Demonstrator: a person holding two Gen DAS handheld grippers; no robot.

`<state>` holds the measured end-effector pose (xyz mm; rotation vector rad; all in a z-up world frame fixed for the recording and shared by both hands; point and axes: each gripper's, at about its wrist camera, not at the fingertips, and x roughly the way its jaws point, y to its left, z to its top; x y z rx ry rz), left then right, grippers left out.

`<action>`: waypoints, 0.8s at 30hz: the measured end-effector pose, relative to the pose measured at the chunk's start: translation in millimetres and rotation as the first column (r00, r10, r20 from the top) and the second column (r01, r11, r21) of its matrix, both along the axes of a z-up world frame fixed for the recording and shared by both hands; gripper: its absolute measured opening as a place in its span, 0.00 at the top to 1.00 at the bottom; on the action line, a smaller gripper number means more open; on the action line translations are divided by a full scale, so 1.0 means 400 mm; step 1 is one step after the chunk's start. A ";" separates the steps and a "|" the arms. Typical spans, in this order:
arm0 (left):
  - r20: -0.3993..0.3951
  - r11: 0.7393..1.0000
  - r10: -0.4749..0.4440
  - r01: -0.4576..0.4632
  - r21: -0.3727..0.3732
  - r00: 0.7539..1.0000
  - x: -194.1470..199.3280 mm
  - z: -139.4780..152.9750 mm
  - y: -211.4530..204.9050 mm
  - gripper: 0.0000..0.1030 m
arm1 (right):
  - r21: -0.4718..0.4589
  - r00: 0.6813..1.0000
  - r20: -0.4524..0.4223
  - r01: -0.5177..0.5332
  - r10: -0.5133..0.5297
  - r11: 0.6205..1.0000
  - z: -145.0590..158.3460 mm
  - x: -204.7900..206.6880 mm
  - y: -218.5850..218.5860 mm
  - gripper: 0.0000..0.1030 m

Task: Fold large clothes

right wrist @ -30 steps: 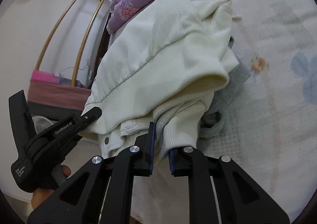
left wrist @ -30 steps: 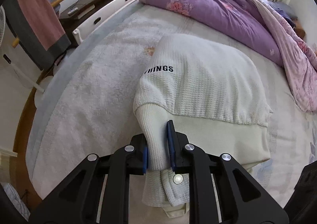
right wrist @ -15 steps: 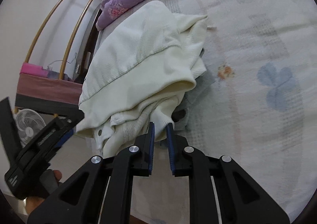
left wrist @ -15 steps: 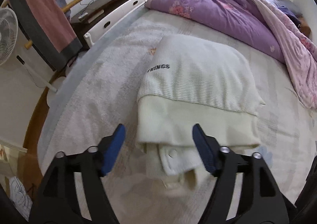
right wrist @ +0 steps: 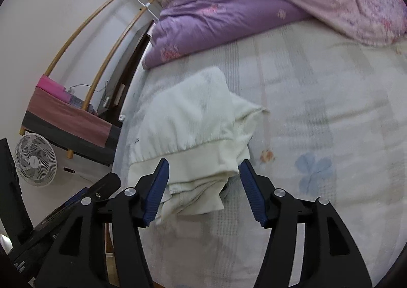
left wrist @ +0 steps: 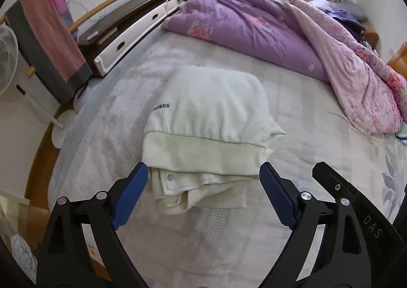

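Observation:
A cream waffle-knit garment point(left wrist: 206, 120) with small black lettering lies folded into a thick stack on the bed; it also shows in the right wrist view point(right wrist: 188, 130). Its ribbed hem faces me, with looser layers sticking out beneath. My left gripper point(left wrist: 203, 178) is open and empty, its blue pads just short of the stack's near edge. My right gripper point(right wrist: 203, 173) is open and empty, its pads either side of the near right corner of the stack, not touching it. The right gripper's body shows at the lower right of the left wrist view point(left wrist: 356, 201).
A purple and pink quilt point(left wrist: 292, 28) is bunched across the far side of the bed point(left wrist: 318, 140). To the left stand a dark dresser with white drawers point(left wrist: 132, 26), a rail with a pink and grey towel point(left wrist: 48, 31) and a white fan point(right wrist: 35, 160).
Both grippers let go of the garment's hem and opened, the left first, then the right. The garment dropped flat onto the bed and both grippers drew back from it.

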<state>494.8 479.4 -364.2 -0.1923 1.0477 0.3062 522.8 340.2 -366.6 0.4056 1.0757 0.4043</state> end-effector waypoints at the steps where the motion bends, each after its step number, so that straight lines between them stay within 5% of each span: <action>1: 0.007 1.000 -0.003 0.003 0.007 1.000 -0.004 0.014 -0.013 0.13 | 0.001 1.000 0.009 0.004 -0.004 1.000 0.014 -0.007 -0.012 0.45; 10: 0.095 0.997 -0.032 0.024 0.075 0.995 -0.077 0.164 -0.155 0.13 | 0.004 0.996 0.090 -0.015 0.015 1.000 0.167 -0.092 -0.152 0.45; 24: 0.274 0.991 -0.058 0.022 0.136 0.960 -0.359 0.460 -0.542 0.13 | -0.044 0.954 0.282 -0.090 0.099 0.995 0.489 -0.357 -0.509 0.37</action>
